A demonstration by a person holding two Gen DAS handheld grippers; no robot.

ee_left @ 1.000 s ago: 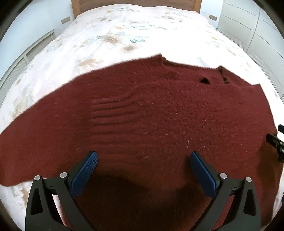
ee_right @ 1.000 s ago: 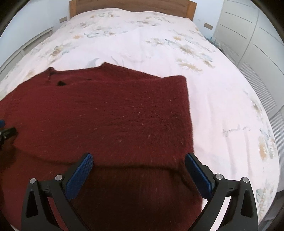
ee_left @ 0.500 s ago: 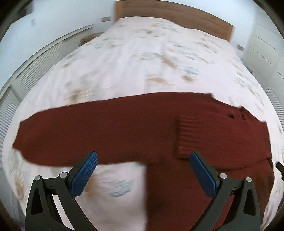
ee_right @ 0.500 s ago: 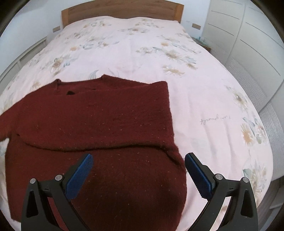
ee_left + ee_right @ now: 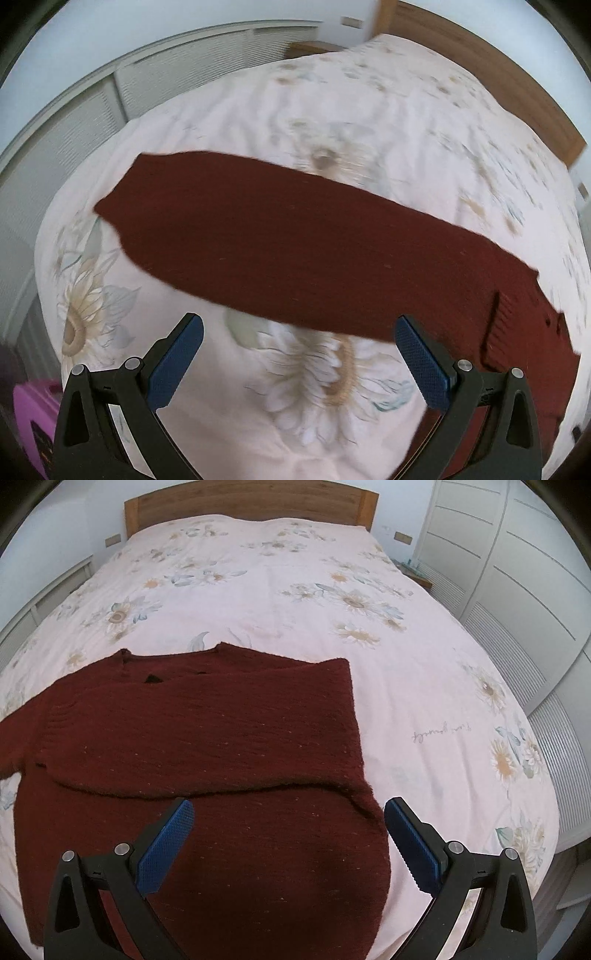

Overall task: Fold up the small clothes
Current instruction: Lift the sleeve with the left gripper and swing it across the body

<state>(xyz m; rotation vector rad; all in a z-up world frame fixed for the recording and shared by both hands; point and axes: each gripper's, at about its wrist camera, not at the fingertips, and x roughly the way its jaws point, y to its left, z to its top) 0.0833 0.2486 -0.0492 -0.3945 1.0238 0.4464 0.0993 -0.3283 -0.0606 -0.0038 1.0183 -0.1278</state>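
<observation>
Fingers of the left gripper (image 5: 299, 354) are spread wide and hold nothing, hovering over the bedsheet (image 5: 325, 384) just short of the sweater's outstretched sleeve (image 5: 280, 251), probably the next part to fold in. On the right, the right gripper (image 5: 288, 834) is likewise spread and empty above the maroon sweater (image 5: 207, 738), whose other sleeve already lies folded across its body. Cursive writing on the sheet is unreadable.

Both your grippers are the same build: the left gripper (image 5: 299, 354) and right gripper (image 5: 288, 834) each have chunky matte black arms with triangular cutouts, a couple of round silver screws per side, and blue pads (image 5: 173, 363) with a fine grid texture.
</observation>
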